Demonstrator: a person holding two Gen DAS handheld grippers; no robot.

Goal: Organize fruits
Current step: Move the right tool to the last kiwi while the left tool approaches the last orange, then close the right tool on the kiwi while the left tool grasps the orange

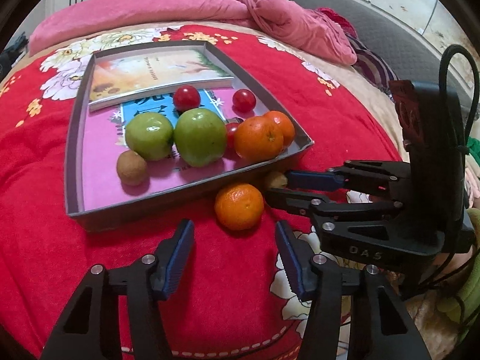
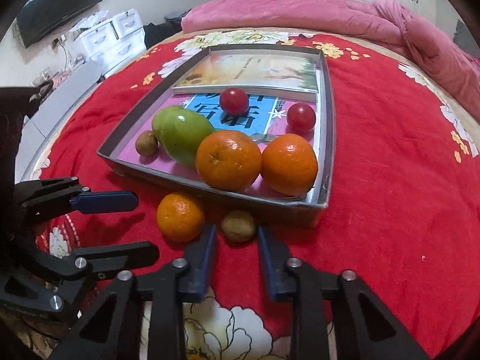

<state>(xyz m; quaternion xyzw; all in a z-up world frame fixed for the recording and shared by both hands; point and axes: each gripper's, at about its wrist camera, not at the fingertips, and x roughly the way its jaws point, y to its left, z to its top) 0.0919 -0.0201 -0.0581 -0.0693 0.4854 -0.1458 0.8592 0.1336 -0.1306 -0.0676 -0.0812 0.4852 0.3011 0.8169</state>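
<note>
A grey tray on the red bedspread holds two green apples, two oranges, red tomatoes and a kiwi. Outside its near wall lie a loose orange and a brown kiwi. My left gripper is open just short of the loose orange. My right gripper is open, its fingertips either side of the loose kiwi.
Two books lie in the far half of the tray. A pink duvet is bunched along the bed's far edge. White drawers and a screen stand beyond the bed's left side.
</note>
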